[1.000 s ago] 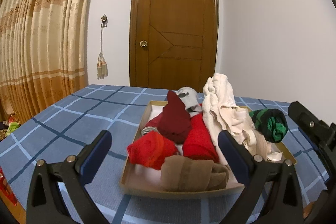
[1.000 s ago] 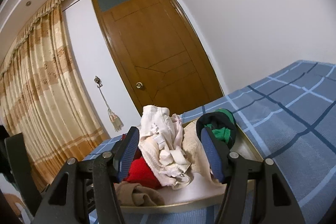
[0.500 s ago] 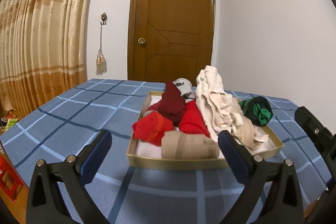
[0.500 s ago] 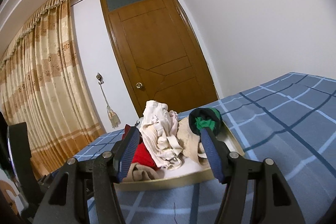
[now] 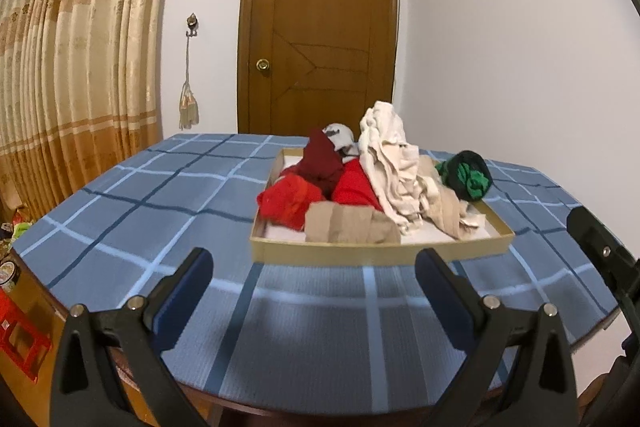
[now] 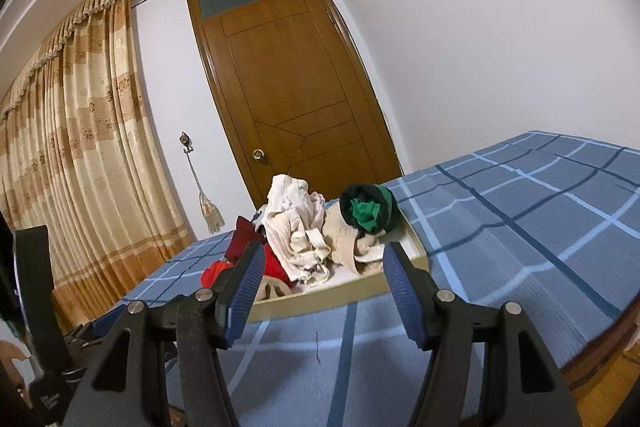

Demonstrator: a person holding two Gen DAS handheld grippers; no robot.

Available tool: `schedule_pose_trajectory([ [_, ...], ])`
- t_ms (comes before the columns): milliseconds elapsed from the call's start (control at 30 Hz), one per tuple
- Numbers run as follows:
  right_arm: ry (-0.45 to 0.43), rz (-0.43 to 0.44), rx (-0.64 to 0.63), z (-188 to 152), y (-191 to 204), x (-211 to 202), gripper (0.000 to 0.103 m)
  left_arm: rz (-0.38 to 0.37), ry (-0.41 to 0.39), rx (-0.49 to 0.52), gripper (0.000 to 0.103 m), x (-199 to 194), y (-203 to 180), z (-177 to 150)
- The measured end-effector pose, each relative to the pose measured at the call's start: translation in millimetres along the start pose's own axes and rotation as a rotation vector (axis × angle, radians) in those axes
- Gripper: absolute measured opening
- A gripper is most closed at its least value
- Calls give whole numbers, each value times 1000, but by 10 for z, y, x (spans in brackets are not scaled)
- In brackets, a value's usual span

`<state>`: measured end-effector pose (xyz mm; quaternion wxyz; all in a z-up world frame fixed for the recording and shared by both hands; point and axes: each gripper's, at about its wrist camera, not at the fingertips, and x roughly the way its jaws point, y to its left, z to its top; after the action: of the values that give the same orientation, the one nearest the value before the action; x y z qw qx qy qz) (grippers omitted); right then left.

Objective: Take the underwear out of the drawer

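Your left gripper (image 5: pixel 312 279) hangs over the near part of the counter (image 5: pixel 160 211), jaws wide apart with nothing between them. Your right gripper (image 6: pixel 322 285) is also clear of the load, jaws apart and empty, aimed at the drawer (image 6: pixel 320 301) from low down.

The drawer (image 5: pixel 376 251) is a shallow tan tray sitting on the blue checked cloth, well ahead of both grippers. It is piled with underwear: a cream heap (image 5: pixel 394 167) rises tallest in the middle, red pieces (image 5: pixel 292 201) lie on the left side, a dark red piece (image 5: pixel 320 159) sits behind them, a beige fold (image 5: pixel 352 225) lies along the near wall, and a green-and-black roll (image 5: pixel 466 175) rests at the right edge. In the right view the cream heap (image 6: pixel 296 227) and green roll (image 6: pixel 368 207) sit between your fingertips' lines of sight, but apart from them.

A door (image 5: pixel 320 27) and curtain (image 5: pixel 72 67) stand behind.
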<state>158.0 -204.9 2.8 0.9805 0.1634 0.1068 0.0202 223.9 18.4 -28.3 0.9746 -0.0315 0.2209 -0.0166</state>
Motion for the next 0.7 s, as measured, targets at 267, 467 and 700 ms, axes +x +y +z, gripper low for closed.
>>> schedule_pose_trajectory([
  [267, -10, 9, -18, -35, 32, -426, 78, -13, 26, 31, 102, -288, -41, -181],
  [467, -8, 19, -46, -85, 80, -729, 80, -21, 45, 31, 102, -535, -65, -325],
  [700, -17, 24, -42, -118, 118, -1044, 85, -49, 43, 9, 103, -849, -52, -385],
])
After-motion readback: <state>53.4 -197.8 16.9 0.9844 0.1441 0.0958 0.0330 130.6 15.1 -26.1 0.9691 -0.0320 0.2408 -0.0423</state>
